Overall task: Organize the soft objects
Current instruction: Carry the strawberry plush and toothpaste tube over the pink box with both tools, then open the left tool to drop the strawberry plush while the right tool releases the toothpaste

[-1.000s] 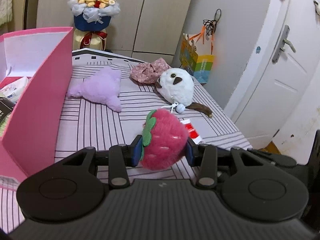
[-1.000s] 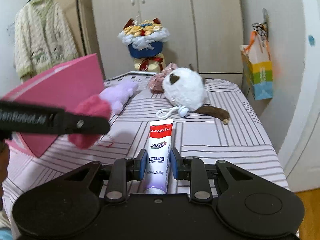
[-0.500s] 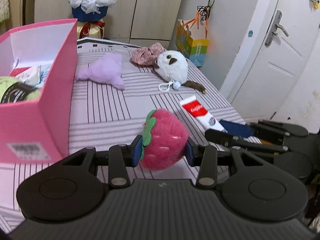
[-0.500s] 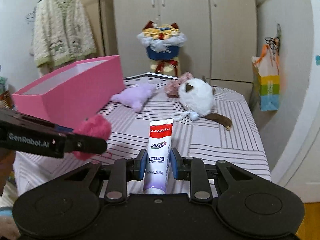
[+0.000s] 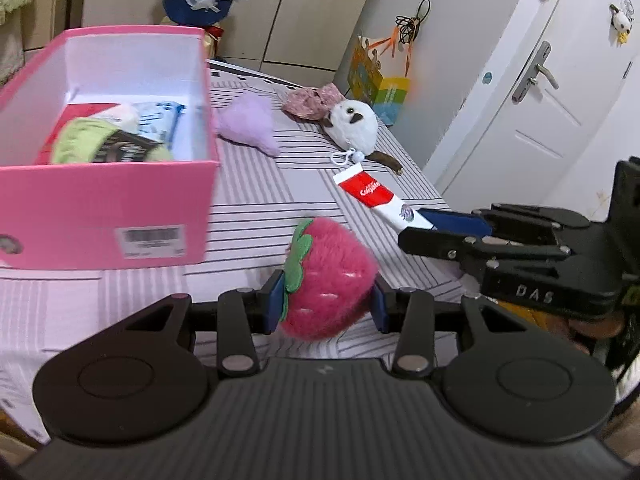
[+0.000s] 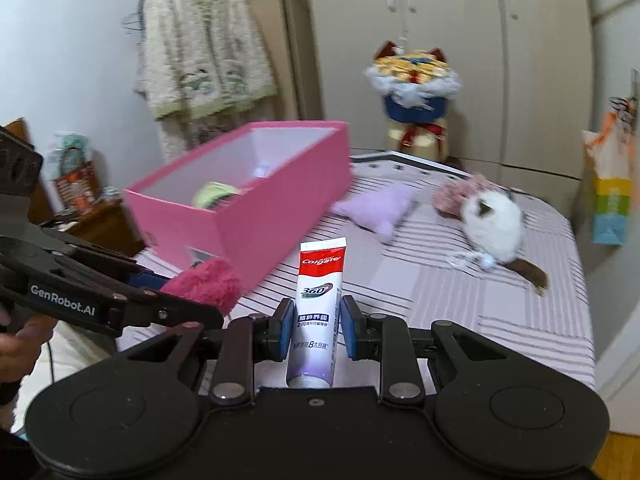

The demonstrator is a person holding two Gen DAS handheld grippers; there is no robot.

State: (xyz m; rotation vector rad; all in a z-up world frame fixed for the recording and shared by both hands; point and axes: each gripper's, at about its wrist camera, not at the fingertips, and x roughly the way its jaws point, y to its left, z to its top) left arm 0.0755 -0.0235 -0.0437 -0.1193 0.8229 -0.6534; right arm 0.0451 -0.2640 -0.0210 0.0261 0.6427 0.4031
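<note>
My left gripper is shut on a pink plush strawberry, held above the near edge of the striped bed, right of the open pink box. My right gripper is shut on a Colgate toothpaste tube, held in the air to the right of the strawberry. The tube also shows in the left wrist view. A purple plush and a white owl plush with a pink fabric piece lie further back on the bed.
The pink box holds a green soft item and packets. A flower bouquet stands behind the bed. A colourful paper bag hangs at the right. A cardigan hangs at the back left. A white door is right.
Both grippers have lifted and pulled back with their loads. The left view has swung left and upward, so the inside of the pink box now shows.
</note>
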